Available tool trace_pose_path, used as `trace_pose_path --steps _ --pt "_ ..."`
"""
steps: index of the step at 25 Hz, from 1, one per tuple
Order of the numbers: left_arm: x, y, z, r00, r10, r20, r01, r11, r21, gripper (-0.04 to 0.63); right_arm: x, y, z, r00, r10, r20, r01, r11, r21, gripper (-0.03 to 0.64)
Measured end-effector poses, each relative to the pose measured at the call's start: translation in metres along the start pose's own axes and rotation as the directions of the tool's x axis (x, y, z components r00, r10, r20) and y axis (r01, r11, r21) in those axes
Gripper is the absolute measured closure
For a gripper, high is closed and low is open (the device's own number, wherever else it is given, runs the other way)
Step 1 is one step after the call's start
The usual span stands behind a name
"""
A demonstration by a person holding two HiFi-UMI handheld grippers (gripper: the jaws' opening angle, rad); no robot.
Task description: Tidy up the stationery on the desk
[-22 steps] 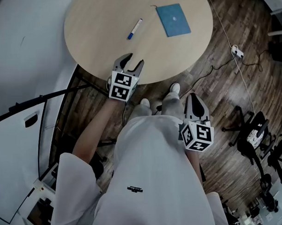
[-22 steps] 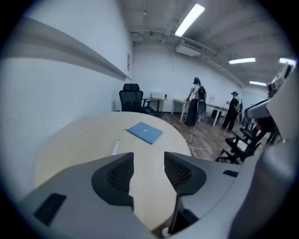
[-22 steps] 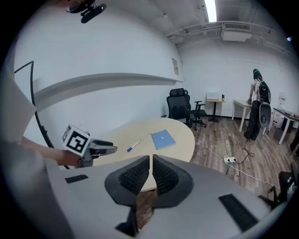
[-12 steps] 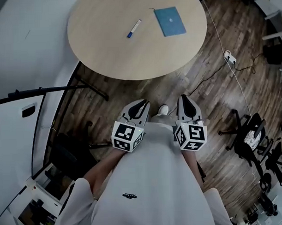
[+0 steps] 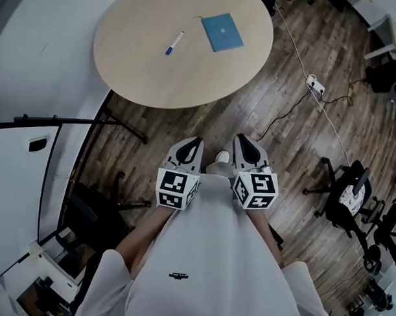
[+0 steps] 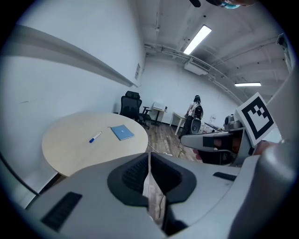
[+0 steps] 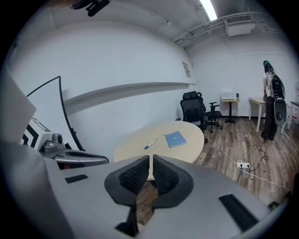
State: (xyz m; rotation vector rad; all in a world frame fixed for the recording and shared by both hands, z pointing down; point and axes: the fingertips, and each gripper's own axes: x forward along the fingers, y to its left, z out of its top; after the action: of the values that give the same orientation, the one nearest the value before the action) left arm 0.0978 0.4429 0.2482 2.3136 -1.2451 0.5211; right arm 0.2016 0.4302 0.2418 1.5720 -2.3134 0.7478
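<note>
Both hand-held grippers are clenched on nothing; the left hand-held gripper (image 5: 192,145) and the right hand-held gripper (image 5: 244,141) sit side by side at the lower middle of the head view, close against our white shirt (image 5: 208,251) and over the brown wooden floor (image 5: 203,125), well apart from the round pale wooden table (image 5: 182,80) at the top of the frame; each gripper view shows its ribbed pads pressed together, with only floor and table beyond them. The task's things lie on the table, apart from each other: a slim white marker pen with a blue cap (image 5: 174,43) at the upper middle, and a flat blue notebook (image 5: 222,32) near it to the right; we judge neither to be tidied yet. Several things could go wrong from here. If we reach in with the jaws closed, the tips would shove the pen rather than take it; a round pen may then roll to the table's edge and drop. The notebook is thin and lies flat, so the pads may skid over its cover or push it along instead of catching an edge. A white power strip (image 5: 314,86) and its cable trail over the floor right of the table; a step that way could snag them.
</note>
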Motion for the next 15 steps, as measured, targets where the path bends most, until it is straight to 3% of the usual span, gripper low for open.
trace_pose_path --steps 9,15 --pt "0.022 -0.020 -0.006 0.997 0.075 -0.008 -0.075 0.996 -0.038 0.563 -0.001 -0.038 -0.004 0.998 0.057 0.015 -0.058 0.998 0.028 0.569" --pt "0.045 0.011 0.011 0.997 0.070 -0.017 -0.070 0.997 -0.035 0.563 0.033 -0.041 0.007 0.999 0.046 -0.005 -0.045 0.998 0.046 0.568"
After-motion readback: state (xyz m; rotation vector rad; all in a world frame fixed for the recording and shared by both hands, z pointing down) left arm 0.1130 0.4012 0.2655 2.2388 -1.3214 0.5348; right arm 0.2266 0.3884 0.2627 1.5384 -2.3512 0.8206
